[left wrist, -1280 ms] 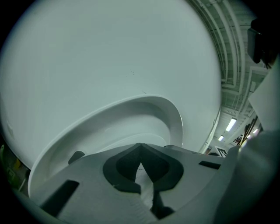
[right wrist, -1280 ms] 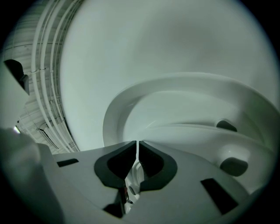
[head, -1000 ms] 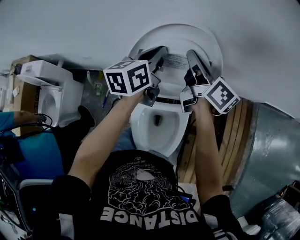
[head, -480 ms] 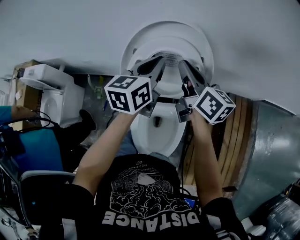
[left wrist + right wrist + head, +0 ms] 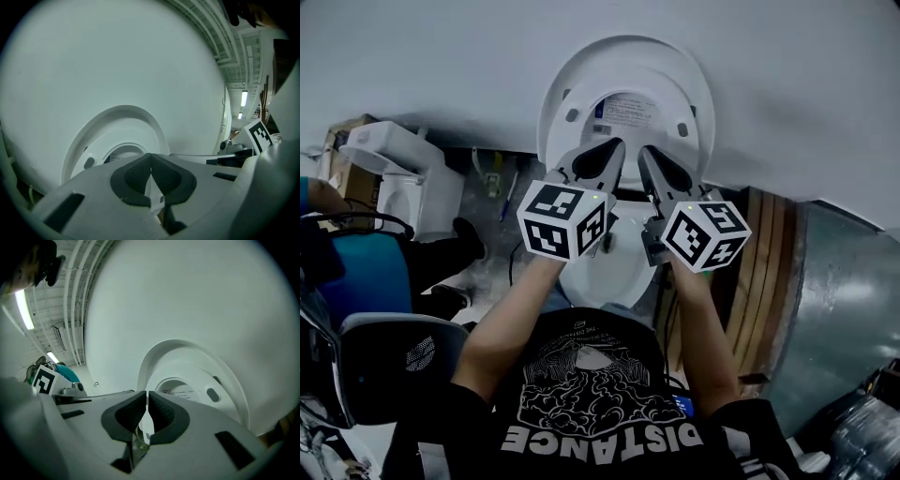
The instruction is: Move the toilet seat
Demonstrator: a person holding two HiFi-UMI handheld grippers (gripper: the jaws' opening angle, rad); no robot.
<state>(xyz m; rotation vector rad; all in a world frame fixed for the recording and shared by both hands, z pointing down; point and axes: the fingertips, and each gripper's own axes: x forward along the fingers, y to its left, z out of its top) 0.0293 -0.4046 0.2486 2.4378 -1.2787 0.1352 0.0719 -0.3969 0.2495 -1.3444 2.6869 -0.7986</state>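
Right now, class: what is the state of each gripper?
Left gripper: closed, holding nothing.
Right gripper: closed, holding nothing.

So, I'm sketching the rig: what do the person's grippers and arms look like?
The left gripper and right gripper each have pale grey bodies, tapering fingers with dark ribbed pads, and a white cube bearing black square markers. The person wears a black T-shirt with white print and short sleeves.

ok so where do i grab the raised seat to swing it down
Probably the seat ring on its upper arc, farthest from the hinge, coming straight in from the front. It stands upright, flat against the lid, so the inner edge of its opening looks like the easiest lip to catch.
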